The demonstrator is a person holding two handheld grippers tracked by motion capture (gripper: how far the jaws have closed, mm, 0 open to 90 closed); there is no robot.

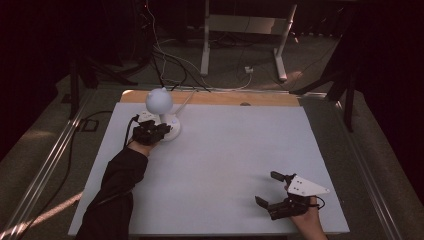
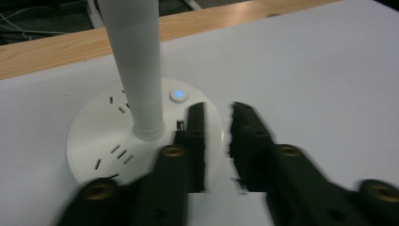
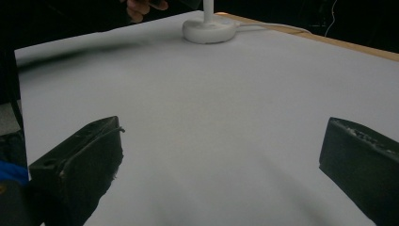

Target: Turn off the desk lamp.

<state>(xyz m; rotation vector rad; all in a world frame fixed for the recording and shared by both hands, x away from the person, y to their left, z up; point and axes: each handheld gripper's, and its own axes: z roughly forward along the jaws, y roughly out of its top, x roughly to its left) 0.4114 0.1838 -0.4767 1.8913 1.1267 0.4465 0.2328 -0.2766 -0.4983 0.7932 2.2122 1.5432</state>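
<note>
- White desk lamp (image 1: 161, 112) stands upright at the far left of the desk (image 1: 225, 150), near the wooden back edge (image 1: 215, 98).
- Lamp has a round globe head (image 1: 159, 100), a white stem (image 2: 136, 70) and a flat round base (image 2: 101, 141).
- Base top in the left gripper view: socket slots (image 2: 120, 154) and a small round button glowing blue (image 2: 178, 95), just beside the stem foot.
- White cable (image 1: 187, 97) leaves the lamp toward the back edge of the desk.
- Left tongs (image 1: 161, 131) sit at the lamp base on its near side, hand and dark sleeve (image 1: 117, 185) coming up from the bottom left.
- Left gripper view: left tongs (image 2: 219, 113) show a narrow gap between the two black jaws, nothing in it; one jaw overlaps the base edge, the other is over bare desk. Contact with the base can't be told.
- Jaw tips are close to the blue button, not on it.
- Right tongs (image 1: 269, 188) rest low at the near right of the desk, well apart from the lamp, grey three-cornered plate (image 1: 307, 186) on top.
- Right gripper view: right tongs (image 3: 221, 136) spread wide, only bare desk surface between the jaws, holding nothing.
- Same view shows the lamp base (image 3: 209, 30) far off at the top, with the other hand (image 3: 141, 7) beside it.
</note>
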